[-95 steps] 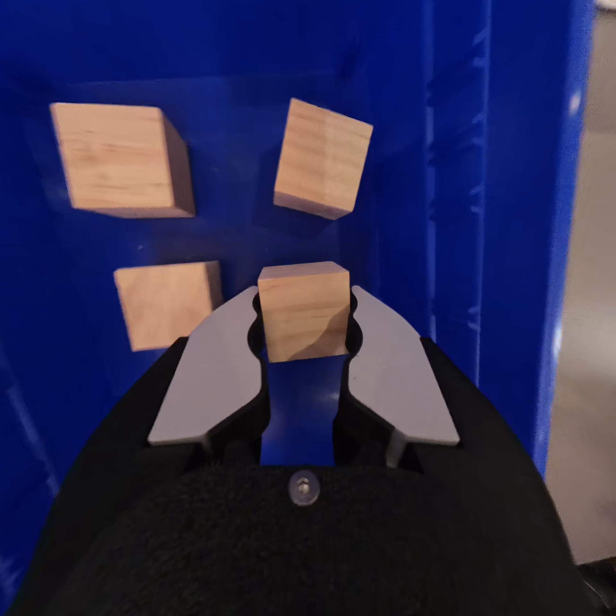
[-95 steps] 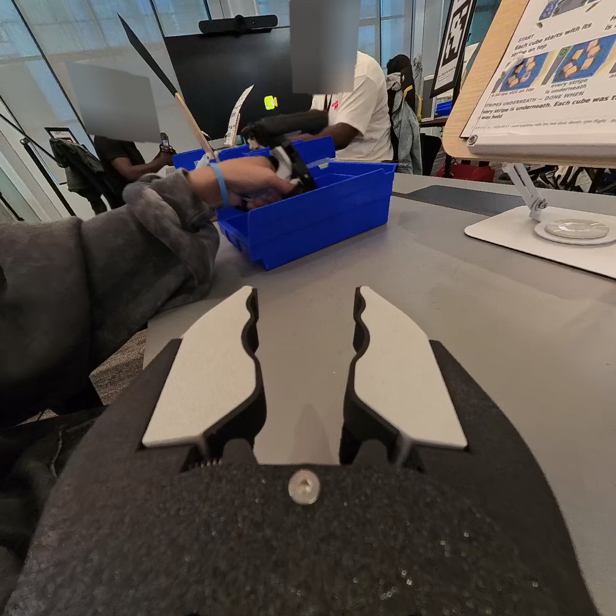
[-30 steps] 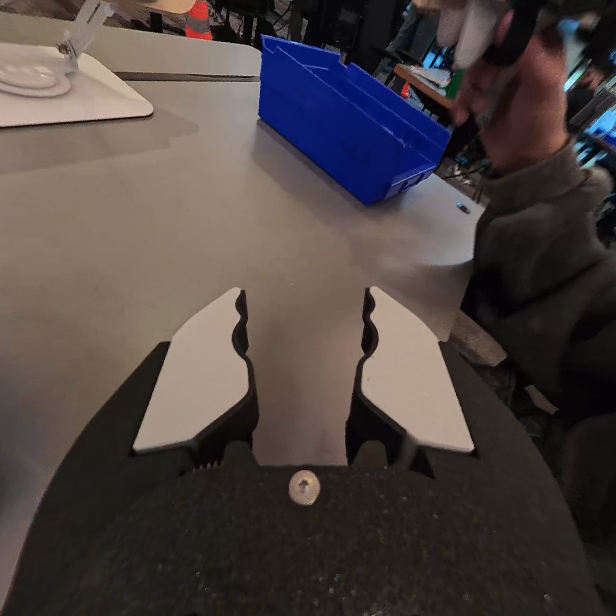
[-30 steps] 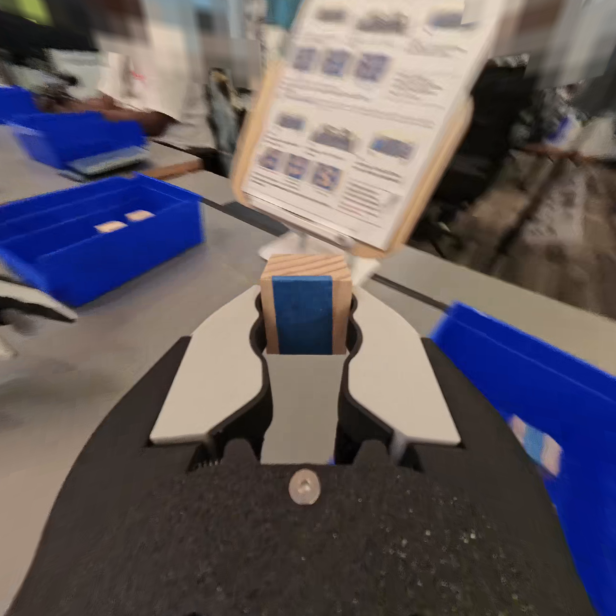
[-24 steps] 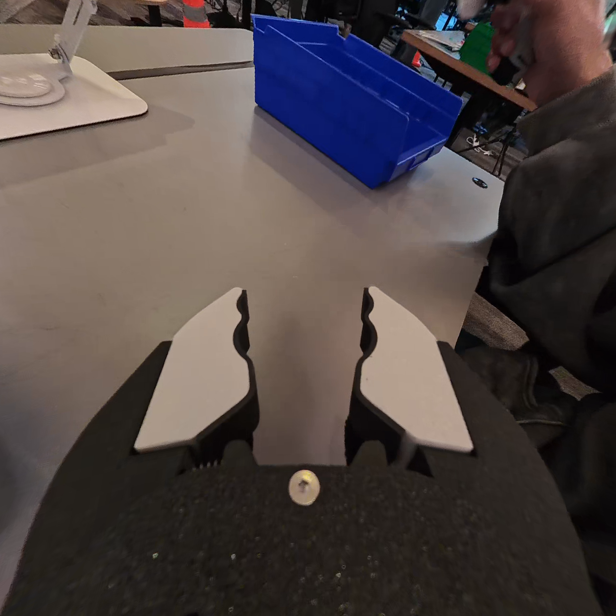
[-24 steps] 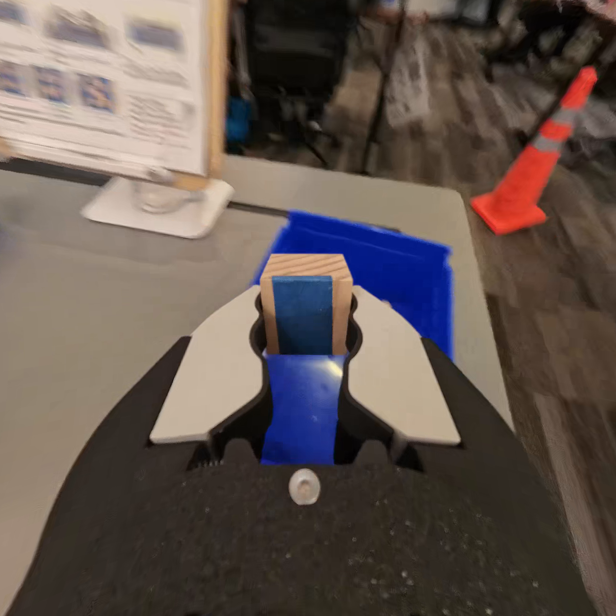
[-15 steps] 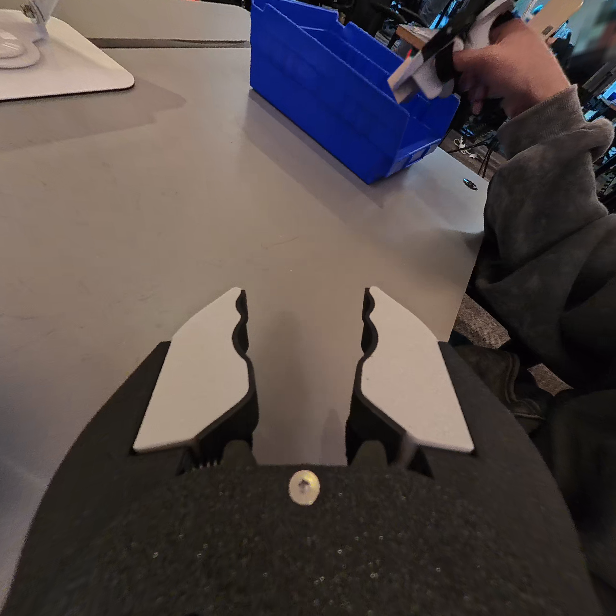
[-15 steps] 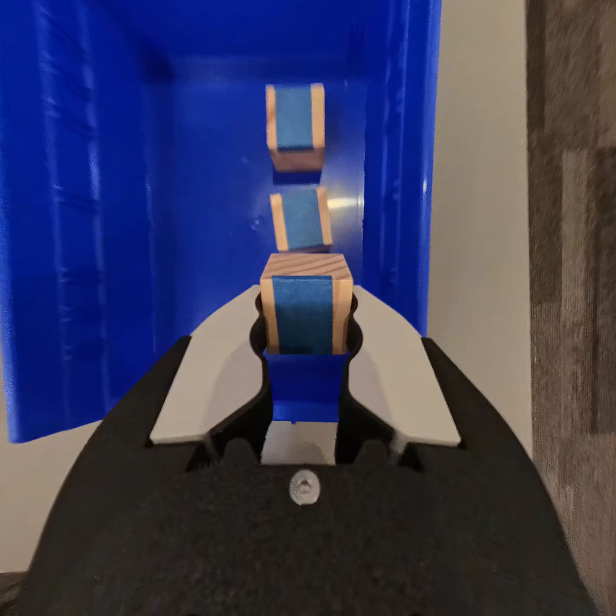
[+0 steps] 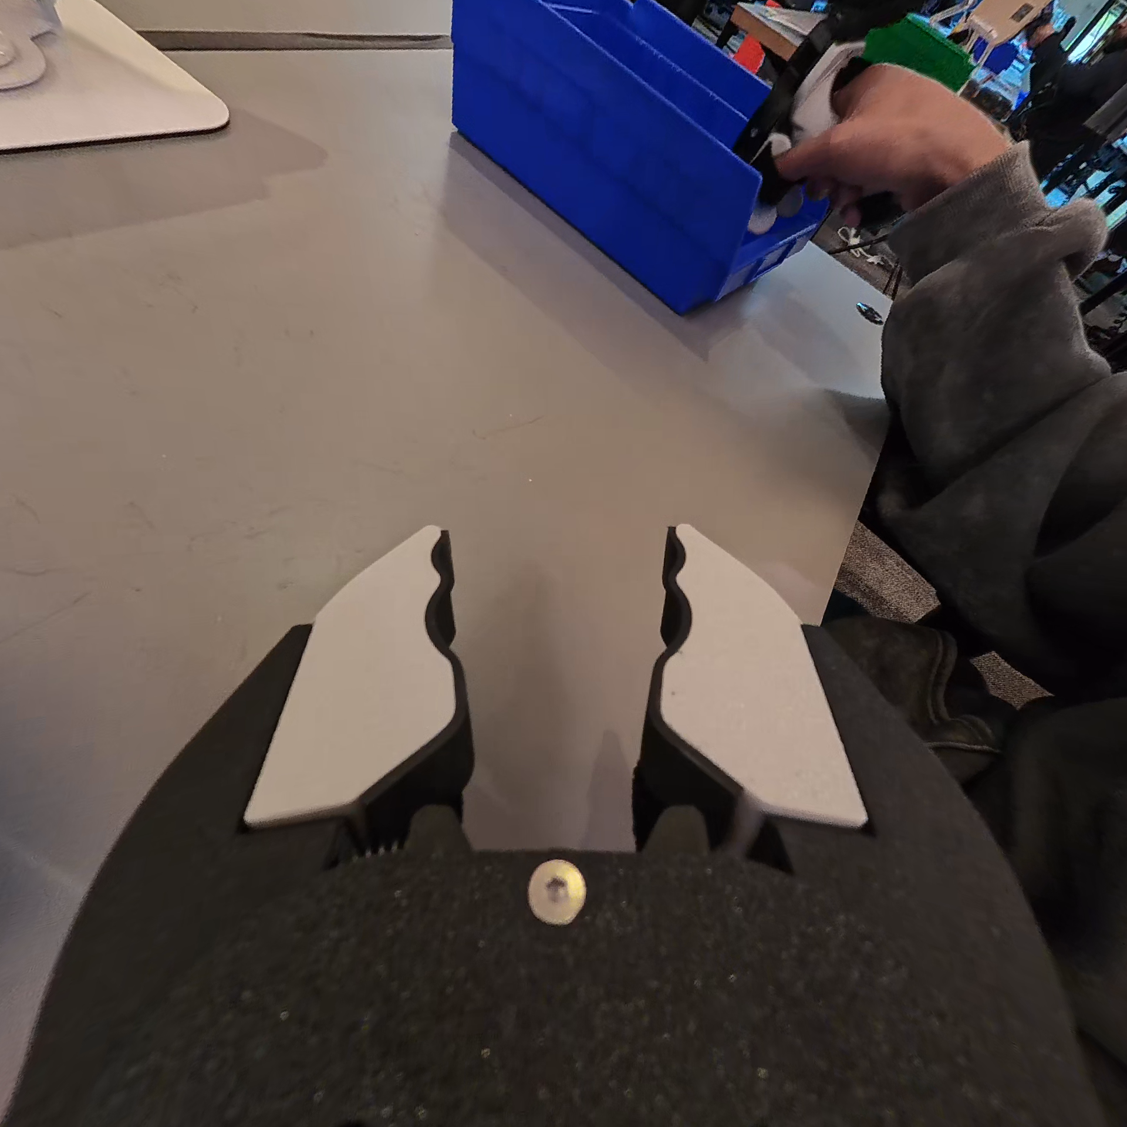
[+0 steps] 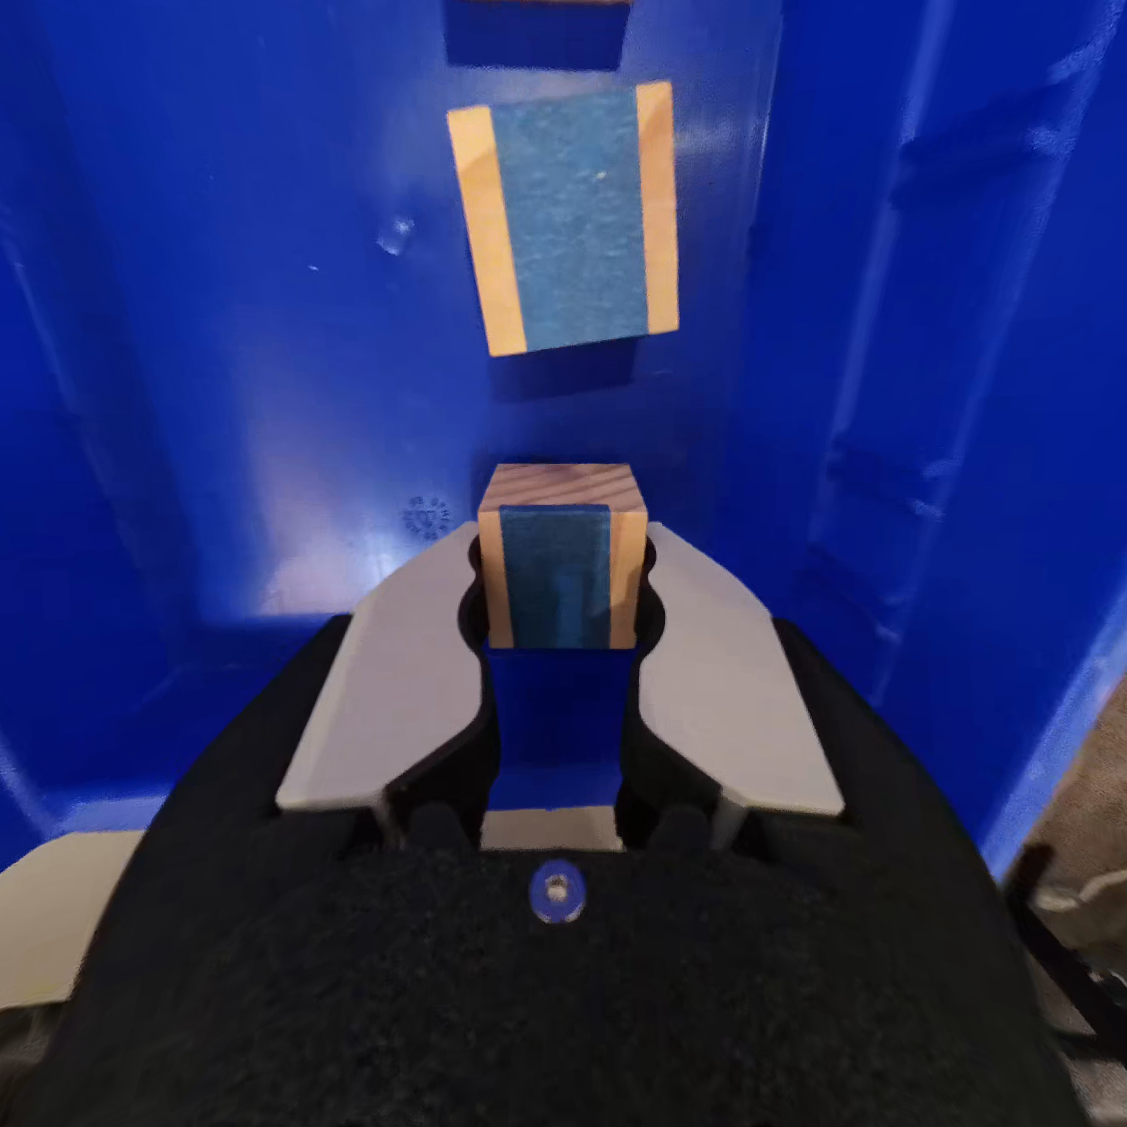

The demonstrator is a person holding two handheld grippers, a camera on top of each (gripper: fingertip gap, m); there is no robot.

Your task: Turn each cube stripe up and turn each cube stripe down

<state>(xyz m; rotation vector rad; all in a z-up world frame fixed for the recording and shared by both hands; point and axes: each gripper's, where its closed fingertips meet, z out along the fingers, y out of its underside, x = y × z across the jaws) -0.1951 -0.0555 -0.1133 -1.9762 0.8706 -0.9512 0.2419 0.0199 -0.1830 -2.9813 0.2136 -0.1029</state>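
My right gripper [image 10: 561, 536] is shut on a wooden cube [image 10: 560, 579] with a blue stripe that faces the camera. It holds the cube low inside a blue bin [image 10: 244, 366], pointing down at the floor of the bin. A second cube [image 10: 564, 216] lies ahead in the bin, stripe up. The edge of a third cube [image 10: 536, 2] shows at the top of the view. My left gripper [image 9: 558, 536] is open and empty above the grey table [image 9: 244, 366]. In the left wrist view the same bin [image 9: 610, 146] stands far ahead, with the right gripper [image 9: 774, 158] in a hand reaching into its near end.
A white stand base [image 9: 91, 91] lies at the far left of the table. The table's edge [image 9: 847, 549] runs along the right, beside a grey sleeve [image 9: 988, 378]. The bin walls [image 10: 915, 305] stand close on both sides of the right gripper.
The right gripper has swung over the bin with the striped cube and dropped lower into it, so the cubes on the floor look larger. The left gripper has stayed open and almost still.
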